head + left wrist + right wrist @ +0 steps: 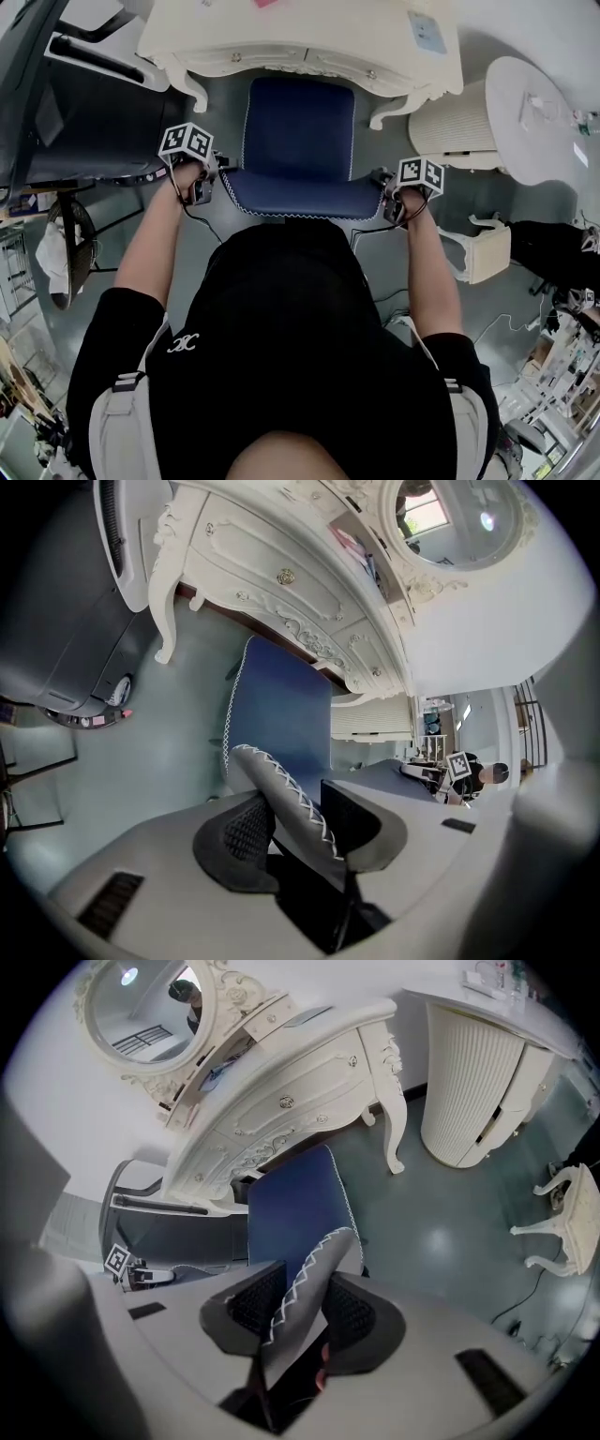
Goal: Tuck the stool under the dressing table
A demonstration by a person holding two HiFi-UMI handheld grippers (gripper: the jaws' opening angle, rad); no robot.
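The stool (297, 141) has a dark blue cushion with white zigzag stitching along its rim. Its far half lies under the cream carved dressing table (309, 42). My left gripper (208, 184) is shut on the stool's near left corner, and its pads (234, 832) clamp the stitched rim (286, 794). At the near right corner my right gripper (394, 204) is likewise shut on the stool, the cushion edge (309, 1302) pinched between both pads. The blue seat (281, 714) (295, 1208) stretches away from both grippers toward the table's drawers. The stool's legs are hidden.
A dark grey chair (89, 122) stands left of the table, close to its curved leg (192, 89). On the right stand a ribbed white cabinet (455, 122), a round white tabletop (534, 117) and a small cream stool (483, 248). An oval mirror (141, 1002) hangs above the table.
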